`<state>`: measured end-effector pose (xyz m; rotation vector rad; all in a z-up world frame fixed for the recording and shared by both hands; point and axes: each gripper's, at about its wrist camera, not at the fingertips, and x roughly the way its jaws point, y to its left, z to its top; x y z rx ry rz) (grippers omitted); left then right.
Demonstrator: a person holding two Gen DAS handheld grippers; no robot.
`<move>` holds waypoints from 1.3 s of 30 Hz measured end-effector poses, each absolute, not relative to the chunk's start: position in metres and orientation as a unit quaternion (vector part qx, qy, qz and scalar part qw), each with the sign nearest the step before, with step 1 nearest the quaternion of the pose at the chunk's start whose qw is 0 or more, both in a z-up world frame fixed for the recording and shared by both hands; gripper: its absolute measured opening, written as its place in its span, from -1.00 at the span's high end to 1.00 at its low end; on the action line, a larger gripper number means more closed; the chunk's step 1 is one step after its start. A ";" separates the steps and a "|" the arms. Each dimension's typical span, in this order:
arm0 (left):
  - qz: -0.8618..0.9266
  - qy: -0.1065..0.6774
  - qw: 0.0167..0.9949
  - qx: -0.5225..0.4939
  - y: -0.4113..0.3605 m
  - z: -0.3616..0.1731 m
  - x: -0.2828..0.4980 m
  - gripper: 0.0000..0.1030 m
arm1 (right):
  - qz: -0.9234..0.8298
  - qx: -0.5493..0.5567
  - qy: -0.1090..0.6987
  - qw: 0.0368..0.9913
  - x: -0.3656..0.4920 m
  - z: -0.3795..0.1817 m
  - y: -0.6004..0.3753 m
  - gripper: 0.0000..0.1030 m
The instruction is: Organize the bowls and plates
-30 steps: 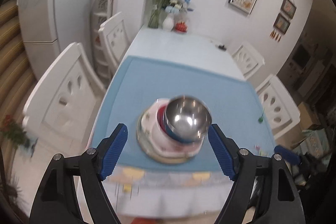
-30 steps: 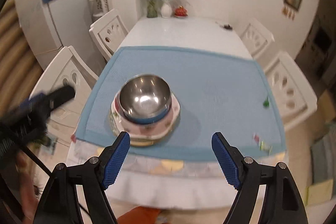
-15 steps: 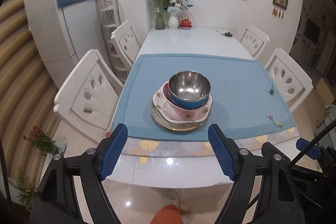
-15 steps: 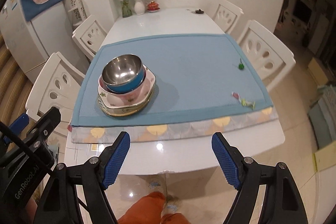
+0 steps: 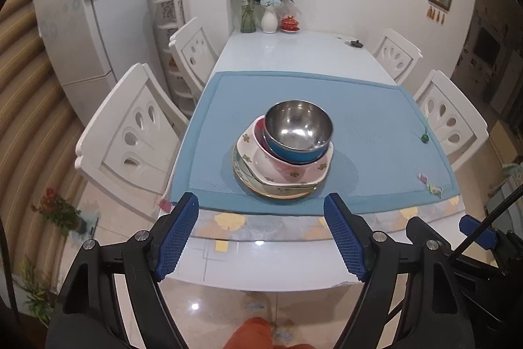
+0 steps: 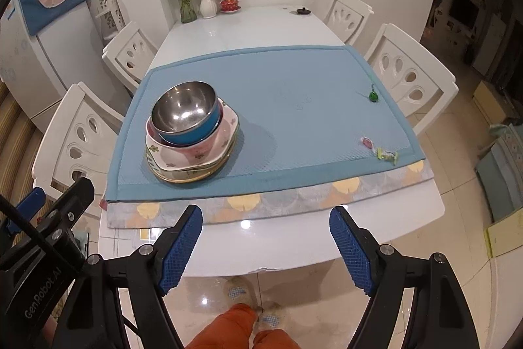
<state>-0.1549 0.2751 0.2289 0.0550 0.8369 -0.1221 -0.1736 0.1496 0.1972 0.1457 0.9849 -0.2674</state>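
Observation:
A stack stands on the blue mat [image 5: 369, 120] [image 6: 294, 107]. A steel bowl with a blue outside [image 5: 297, 130] [image 6: 184, 112] sits on top, in a pink bowl [image 5: 260, 126], on a white flowered plate [image 5: 278, 169] [image 6: 193, 152], on a gold-rimmed plate [image 5: 278, 192] [image 6: 186, 177]. My left gripper [image 5: 261, 237] is open and empty, held back from the table's near edge. My right gripper [image 6: 266, 247] is open and empty, right of the stack, also off the table.
White table [image 5: 294, 44] with white chairs on both sides [image 5: 130, 136] [image 6: 408, 74]. Vases and a red pot [image 5: 289, 22] stand at the far end. Small candies [image 6: 385, 152] and a green bead [image 6: 372, 95] lie on the mat's right side. The person's orange trousers [image 6: 228, 329] show below.
Both grippers have pulled back and away from the stack, now beyond the table's near edge. The stack has not moved. Both stay open.

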 end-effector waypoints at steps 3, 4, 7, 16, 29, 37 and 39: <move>-0.062 0.412 0.909 0.020 0.279 0.226 -0.146 -0.51 | -0.132 0.063 0.472 0.869 -0.163 0.197 0.153 -0.52; -0.062 0.412 0.909 0.020 0.279 0.225 -0.143 -0.51 | -0.133 0.062 0.473 0.869 -0.159 0.197 0.155 -0.52; -0.061 0.410 0.909 0.025 0.280 0.224 -0.134 -0.51 | -0.136 0.061 0.476 0.867 -0.150 0.196 0.157 -0.52; -0.065 0.415 0.906 0.043 0.281 0.219 -0.100 -0.51 | -0.149 0.061 0.485 0.860 -0.117 0.189 0.162 -0.52; -0.074 0.425 0.901 0.055 0.277 0.212 -0.062 -0.51 | -0.160 0.064 0.494 0.852 -0.081 0.181 0.162 -0.52; -0.078 0.432 0.897 0.059 0.273 0.208 -0.047 -0.51 | -0.165 0.068 0.500 0.847 -0.068 0.176 0.159 -0.52; -0.079 0.435 0.895 0.056 0.273 0.205 -0.045 -0.51 | -0.166 0.065 0.501 0.847 -0.066 0.176 0.159 -0.52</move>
